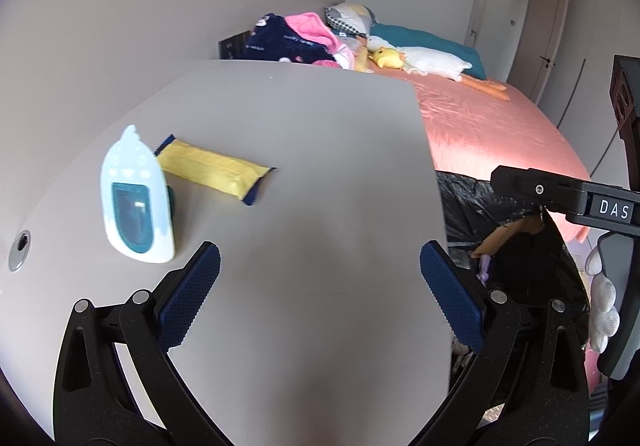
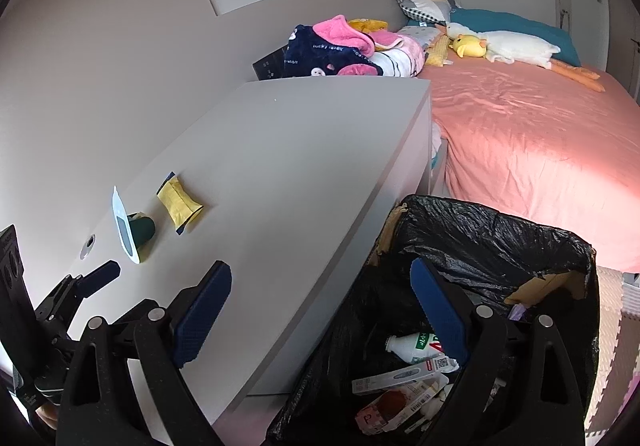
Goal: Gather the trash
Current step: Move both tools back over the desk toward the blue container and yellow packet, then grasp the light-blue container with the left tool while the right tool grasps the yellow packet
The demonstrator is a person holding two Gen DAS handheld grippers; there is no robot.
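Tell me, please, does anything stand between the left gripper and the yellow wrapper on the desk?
Nothing visible does. The open left gripper faces bare desk; the yellow wrapper lies ahead-left, beside the white-blue device.

Yellow wrapper [image 1: 214, 170] with navy ends, black bin liner [image 2: 492, 234], salmon-pink bedspread [image 2: 532, 134]

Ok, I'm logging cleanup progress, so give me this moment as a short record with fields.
left gripper: open, empty, over the white desk
right gripper: open, empty, above the bin's edge
trash left on desk: yellow wrapper
also on desk: light blue device, upright
bin: black-lined trash bin beside the desk
bin contents: plastic bottle, cartons
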